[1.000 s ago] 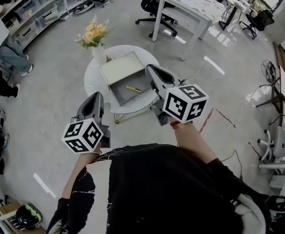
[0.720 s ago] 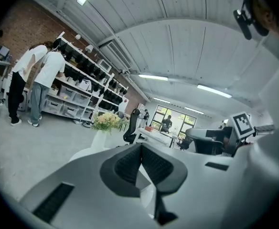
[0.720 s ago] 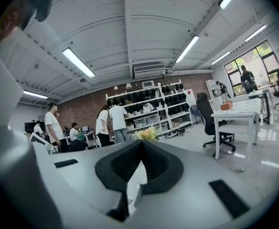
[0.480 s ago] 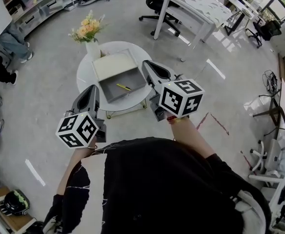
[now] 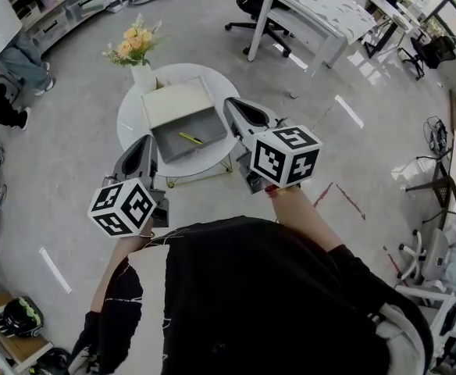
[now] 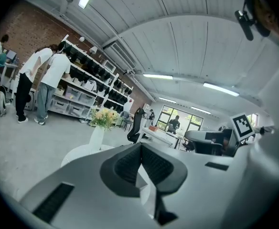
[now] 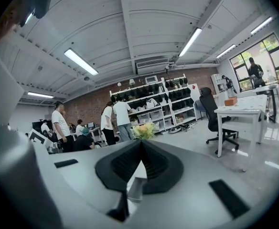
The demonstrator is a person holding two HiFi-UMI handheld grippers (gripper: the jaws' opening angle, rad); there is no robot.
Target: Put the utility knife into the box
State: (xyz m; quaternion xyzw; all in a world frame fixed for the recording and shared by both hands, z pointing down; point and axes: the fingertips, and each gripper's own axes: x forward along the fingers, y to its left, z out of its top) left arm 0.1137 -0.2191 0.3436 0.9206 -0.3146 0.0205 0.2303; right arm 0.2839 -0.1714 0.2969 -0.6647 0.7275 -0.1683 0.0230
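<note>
Utility knife (image 5: 190,138): a slim yellow sliver lying loose on the grey floor of the open box (image 5: 168,148), on the round white table (image 5: 129,116), with a vase of flowers (image 5: 132,47) at the box's 11 o'clock. It looks light, rigid and smooth-cased, so probably slippery; a pinch across the mid-body, clear of the blade end, would suit, though which end that is cannot be told. The left gripper (image 5: 144,148) at 7 o'clock and the right gripper (image 5: 236,109) at 3 o'clock both have their jaws pressed together on nothing.
</note>
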